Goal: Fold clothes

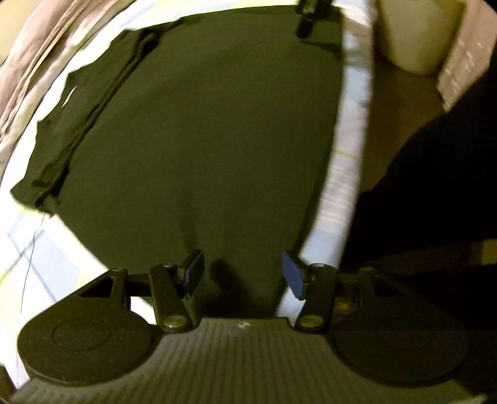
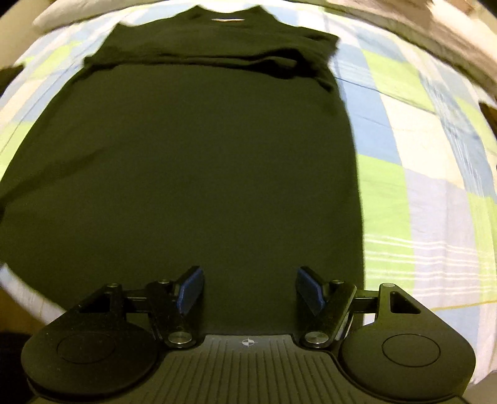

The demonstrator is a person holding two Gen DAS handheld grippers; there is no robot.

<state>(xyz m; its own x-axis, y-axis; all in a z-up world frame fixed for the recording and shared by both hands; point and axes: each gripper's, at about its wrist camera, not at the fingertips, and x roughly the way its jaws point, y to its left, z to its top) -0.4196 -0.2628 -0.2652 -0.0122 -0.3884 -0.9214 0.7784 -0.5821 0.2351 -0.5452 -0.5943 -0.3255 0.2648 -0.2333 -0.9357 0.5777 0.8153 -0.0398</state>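
A dark T-shirt (image 1: 202, 140) lies flat on a checked bedsheet (image 1: 40, 264). In the right wrist view the shirt (image 2: 186, 171) runs away from me, its collar (image 2: 226, 18) at the far end and the sleeves folded in across the chest (image 2: 248, 60). My left gripper (image 1: 243, 273) hovers open over one edge of the shirt near the mattress side, with nothing between its blue pads (image 1: 194, 272). My right gripper (image 2: 248, 290) is open over the near hem, also holding nothing. Both views are motion-blurred.
The blue, green and white sheet (image 2: 419, 186) extends to the right of the shirt. A pale bin (image 1: 416, 37) stands on the floor beside the bed. A black piece of hardware (image 1: 306, 18) pokes in over the shirt's far edge. Bedding is bunched at the back (image 2: 419, 28).
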